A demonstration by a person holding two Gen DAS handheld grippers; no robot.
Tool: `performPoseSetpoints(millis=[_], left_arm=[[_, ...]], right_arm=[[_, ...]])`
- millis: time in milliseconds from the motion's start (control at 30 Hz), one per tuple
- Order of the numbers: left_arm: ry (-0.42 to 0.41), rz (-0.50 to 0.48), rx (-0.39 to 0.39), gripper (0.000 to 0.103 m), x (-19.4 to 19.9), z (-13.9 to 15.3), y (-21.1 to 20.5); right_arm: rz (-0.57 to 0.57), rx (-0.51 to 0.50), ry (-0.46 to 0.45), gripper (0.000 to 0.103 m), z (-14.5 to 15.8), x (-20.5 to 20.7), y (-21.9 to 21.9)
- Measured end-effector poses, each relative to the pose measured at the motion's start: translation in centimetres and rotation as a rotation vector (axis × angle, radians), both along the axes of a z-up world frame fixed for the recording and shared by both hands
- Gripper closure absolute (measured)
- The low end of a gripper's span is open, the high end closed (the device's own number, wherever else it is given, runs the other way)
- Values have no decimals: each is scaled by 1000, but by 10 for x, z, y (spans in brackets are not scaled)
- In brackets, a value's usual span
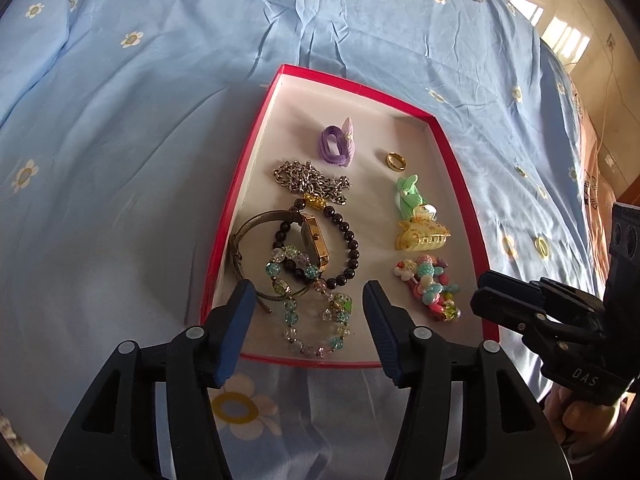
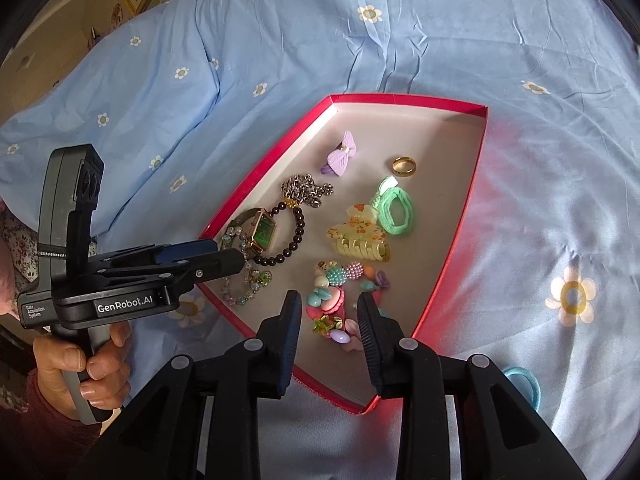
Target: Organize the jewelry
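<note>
**Nearly sorted: both grippers hover over the red tray**

Nearest, the left gripper [image 1: 308, 322] stands with its jaws apart above the pastel bead bracelet [image 1: 316, 320], nothing clamped. The right gripper [image 2: 328, 336] is narrowly parted over the colourful bead cluster [image 2: 340, 300], holding nothing. Both pieces lie at the near end of the red tray [image 1: 460, 184] on the bed [image 1: 120, 120]. Farther in lie a watch [image 1: 316, 244], chain [image 1: 308, 180] and gold ring [image 1: 397, 159]. A blue hair tie [image 2: 524, 384] lies outside the tray; probably fetch it next, lifting clear of the rim.

Jewelry-filled red tray [image 2: 256, 192] on floral bedsheet [image 2: 280, 40]
</note>
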State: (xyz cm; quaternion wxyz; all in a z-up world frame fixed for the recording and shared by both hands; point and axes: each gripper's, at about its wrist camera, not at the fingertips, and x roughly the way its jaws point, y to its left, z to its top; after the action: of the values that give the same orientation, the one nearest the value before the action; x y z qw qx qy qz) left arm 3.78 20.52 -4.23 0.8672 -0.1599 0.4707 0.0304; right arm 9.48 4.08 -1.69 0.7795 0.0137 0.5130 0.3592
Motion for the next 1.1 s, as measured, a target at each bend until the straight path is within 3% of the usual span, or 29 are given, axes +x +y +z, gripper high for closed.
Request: performPoseSetpoints(millis=[100, 167, 233, 567, 867, 1100], left_arm=[[-18, 34, -22, 32, -9, 4, 5], [-33, 67, -37, 17, -17, 5, 9], [-50, 102, -52, 13, -24, 6, 12], [-91, 158, -97, 12, -48, 7, 5], [-81, 176, -66, 9, -69, 7, -9], [-93, 190, 16, 9, -84, 11, -21]], right_arm=[[-23, 28, -13, 57, 4, -2, -8], [-42, 51, -26, 55, 7, -4, -14], [-66, 80, -34, 51, 9, -7, -20], [-129, 211, -85, 27, 13, -23, -45], [-152, 237, -123, 23, 19, -38, -60], [-126, 211, -199, 23, 33, -58, -65]])
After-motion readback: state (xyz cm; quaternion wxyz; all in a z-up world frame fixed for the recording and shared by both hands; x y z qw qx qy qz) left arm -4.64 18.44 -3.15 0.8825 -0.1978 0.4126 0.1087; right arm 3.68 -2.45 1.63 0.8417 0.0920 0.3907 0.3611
